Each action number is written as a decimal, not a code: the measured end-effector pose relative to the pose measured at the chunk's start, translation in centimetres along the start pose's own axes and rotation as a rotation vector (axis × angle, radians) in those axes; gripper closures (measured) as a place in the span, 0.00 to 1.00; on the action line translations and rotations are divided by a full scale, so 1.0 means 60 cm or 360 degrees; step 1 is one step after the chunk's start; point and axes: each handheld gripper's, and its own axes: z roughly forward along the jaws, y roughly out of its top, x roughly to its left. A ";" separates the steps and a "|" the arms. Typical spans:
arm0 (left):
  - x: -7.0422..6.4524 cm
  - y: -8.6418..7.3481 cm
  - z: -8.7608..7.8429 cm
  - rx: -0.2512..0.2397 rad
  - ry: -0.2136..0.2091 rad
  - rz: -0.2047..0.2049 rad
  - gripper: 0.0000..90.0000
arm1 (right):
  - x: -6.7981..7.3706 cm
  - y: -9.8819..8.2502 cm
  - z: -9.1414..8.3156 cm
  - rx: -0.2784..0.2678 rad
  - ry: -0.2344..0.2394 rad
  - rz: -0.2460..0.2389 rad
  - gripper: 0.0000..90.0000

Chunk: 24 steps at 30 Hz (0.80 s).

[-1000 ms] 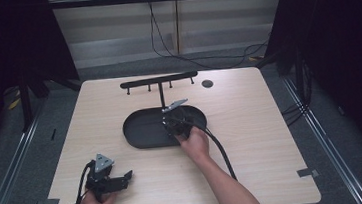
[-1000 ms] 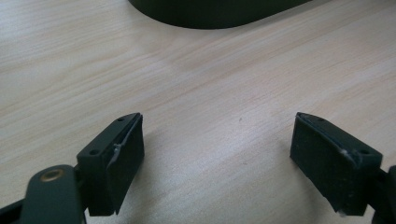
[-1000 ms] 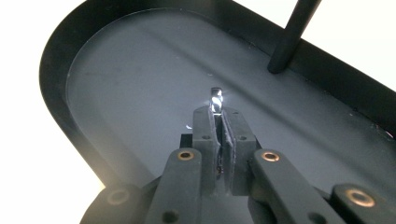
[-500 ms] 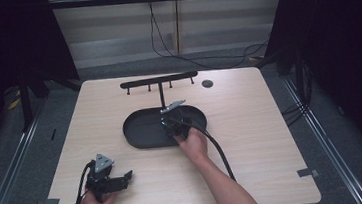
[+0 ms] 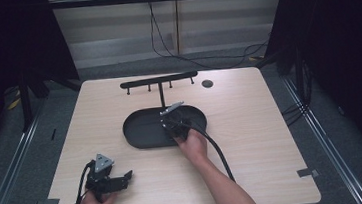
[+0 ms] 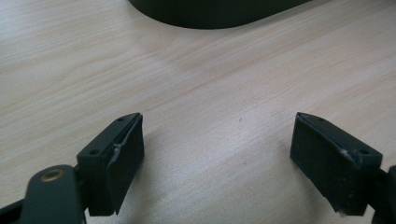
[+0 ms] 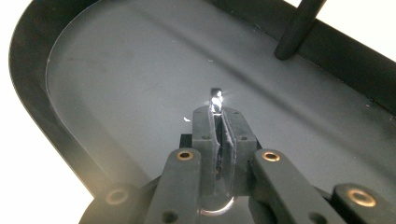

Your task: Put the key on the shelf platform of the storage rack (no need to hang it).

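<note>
A: Count it off for me.

B: One wooden table [image 5: 271, 123]. One black oval tray [image 5: 141, 131] near its middle. One black T-shaped rack [image 5: 159, 79] rising from the tray's far rim, with four short pegs hanging under its crossbar. One small dark round disc [image 5: 207, 84] on the table at about one o'clock from the tray. Two claws, one in each hand.

A: Where are the claws?

B: The left claw [image 5: 126, 176] sits at about seven o'clock from the tray, well apart from it, low over bare table. The right claw [image 5: 167, 126] is inside the tray, toward its right half, with a cable trailing back along the forearm.

A: Their states?

B: From the high view alone I could not tell. The left gripper view settles it for the left claw [image 6: 217, 158]: the two pads are spread wide with only wood grain between them, and the tray's dark edge [image 6: 210, 14] shows at twelve o'clock. The right gripper view shows the right claw [image 7: 219, 122] pressed together over the tray floor [image 7: 116, 84], pinching a small shiny metal piece [image 7: 215, 99] that sticks out past the tips. What the piece is, I cannot tell; it glares.

A: Anything else there?

B: The rack's post [image 7: 299, 28], at one o'clock, standing on the tray rim.
</note>
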 end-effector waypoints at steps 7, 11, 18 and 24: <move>0.000 0.000 0.000 0.0000 0.0000 0.0001 0.19 | 0.002 -0.001 0.002 0.0016 -0.0013 -0.0003 0.94; 0.000 0.000 0.000 0.0000 0.0000 -0.0001 0.19 | 0.003 0.001 0.002 0.0011 -0.0035 -0.0011 0.93; 0.000 0.000 0.000 0.0000 0.0002 0.0001 0.19 | 0.003 0.003 -0.001 0.0004 -0.0057 -0.0024 0.93; 0.000 0.000 0.000 0.0000 0.0000 0.0000 0.19 | 0.001 0.003 -0.002 0.0007 -0.0065 -0.0026 0.92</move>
